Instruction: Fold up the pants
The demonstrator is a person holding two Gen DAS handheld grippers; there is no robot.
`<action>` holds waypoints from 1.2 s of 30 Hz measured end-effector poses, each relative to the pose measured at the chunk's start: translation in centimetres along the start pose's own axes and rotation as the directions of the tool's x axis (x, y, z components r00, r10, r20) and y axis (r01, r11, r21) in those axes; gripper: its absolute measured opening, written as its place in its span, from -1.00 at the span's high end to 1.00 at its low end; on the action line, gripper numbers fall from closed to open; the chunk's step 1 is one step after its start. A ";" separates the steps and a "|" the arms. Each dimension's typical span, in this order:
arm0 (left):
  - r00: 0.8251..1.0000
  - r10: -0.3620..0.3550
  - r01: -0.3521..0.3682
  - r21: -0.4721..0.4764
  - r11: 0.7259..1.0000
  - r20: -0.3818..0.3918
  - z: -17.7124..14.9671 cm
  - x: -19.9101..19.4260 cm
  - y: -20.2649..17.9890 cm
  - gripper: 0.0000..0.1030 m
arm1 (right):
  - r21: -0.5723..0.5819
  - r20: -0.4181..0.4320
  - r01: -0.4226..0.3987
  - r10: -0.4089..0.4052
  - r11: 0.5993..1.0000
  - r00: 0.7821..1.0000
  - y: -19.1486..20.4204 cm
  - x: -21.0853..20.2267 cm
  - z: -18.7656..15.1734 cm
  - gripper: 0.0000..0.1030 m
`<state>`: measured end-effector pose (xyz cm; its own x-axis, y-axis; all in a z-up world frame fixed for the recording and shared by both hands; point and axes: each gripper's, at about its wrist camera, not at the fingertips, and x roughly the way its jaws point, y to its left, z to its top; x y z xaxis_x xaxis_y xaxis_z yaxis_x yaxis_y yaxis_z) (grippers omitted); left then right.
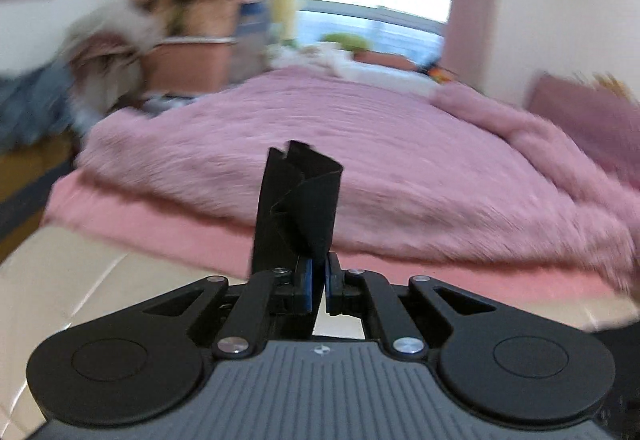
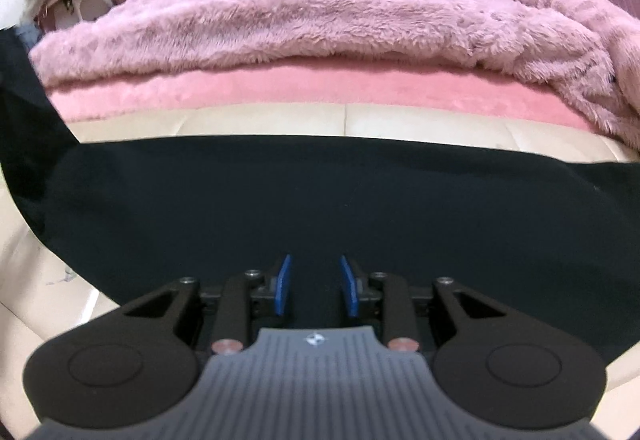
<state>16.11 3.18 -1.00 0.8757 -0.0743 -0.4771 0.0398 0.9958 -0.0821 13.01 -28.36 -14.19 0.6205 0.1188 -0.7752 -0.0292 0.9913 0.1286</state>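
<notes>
My left gripper [image 1: 320,272] pinches fold of black pants [image 1: 298,200], cloth standing up between pads (view blurred). My right gripper [image 2: 315,286] hovers parted over pants [image 2: 320,200] spread on cream surface [image 2: 400,124], before pink blanket [image 2: 320,8].
</notes>
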 end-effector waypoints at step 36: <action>0.846 -0.211 0.447 0.434 0.782 -0.490 -12.3 5.6 -14.1 0.13 | 0.082 0.021 -0.227 0.226 0.970 0.974 -0.9 -0.1 -2.4 0.60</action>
<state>14.54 -11.96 -13.33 0.4963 -0.2992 -0.8150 0.6315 0.7686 0.1024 11.10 -29.16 -15.75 0.6144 0.3384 -0.7127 -0.1050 0.9304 0.3512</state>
